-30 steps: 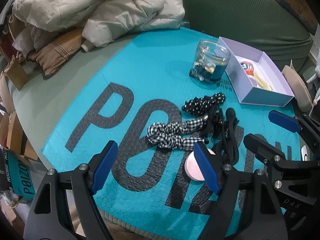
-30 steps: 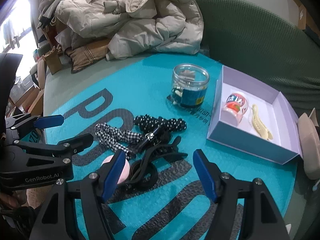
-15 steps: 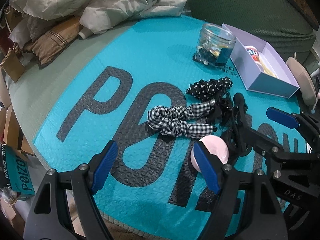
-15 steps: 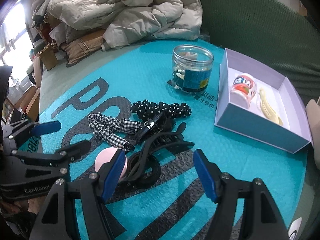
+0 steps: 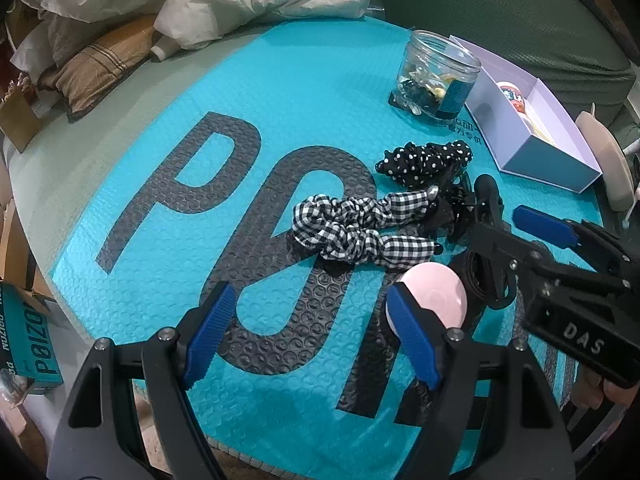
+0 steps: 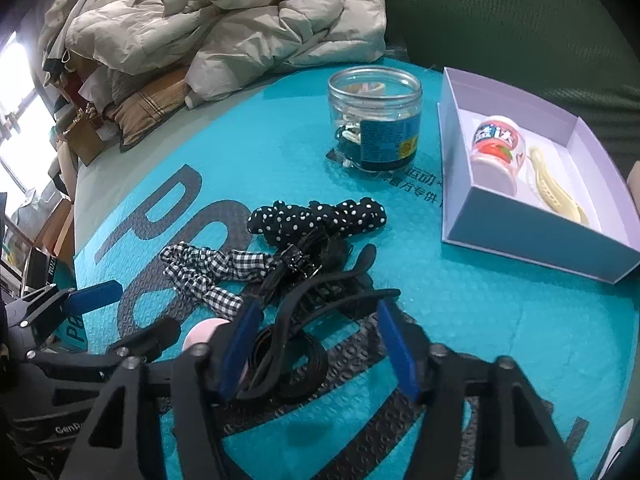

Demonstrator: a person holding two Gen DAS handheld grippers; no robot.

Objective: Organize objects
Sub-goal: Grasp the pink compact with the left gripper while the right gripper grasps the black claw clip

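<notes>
Right wrist view: right gripper (image 6: 316, 344) spread wide, low over a black plastic claw clip (image 6: 320, 300) and a black coiled hair tie (image 6: 296, 364); neither gripped, contact uncertain. Left gripper (image 5: 308, 332) also wide apart, empty, its right finger just beside a round pale-pink compact (image 5: 434, 300).

Loose on the teal bubble-wrap mailer (image 5: 280, 100): black-and-white gingham scrunchie (image 5: 352, 228), black polka-dot scrunchie (image 6: 316, 216), plus the clip, tie and compact, all heaped together.

Beyond: clear plastic jar (image 6: 376, 120), lidless, small hair bits inside. Lavender cardboard box (image 6: 520, 236) holds a small printed cup (image 6: 496, 152) and a cream hair clip (image 6: 556, 188).

Judgement: early to midway; two items boxed, five left. Black clip looks the likely pick.
</notes>
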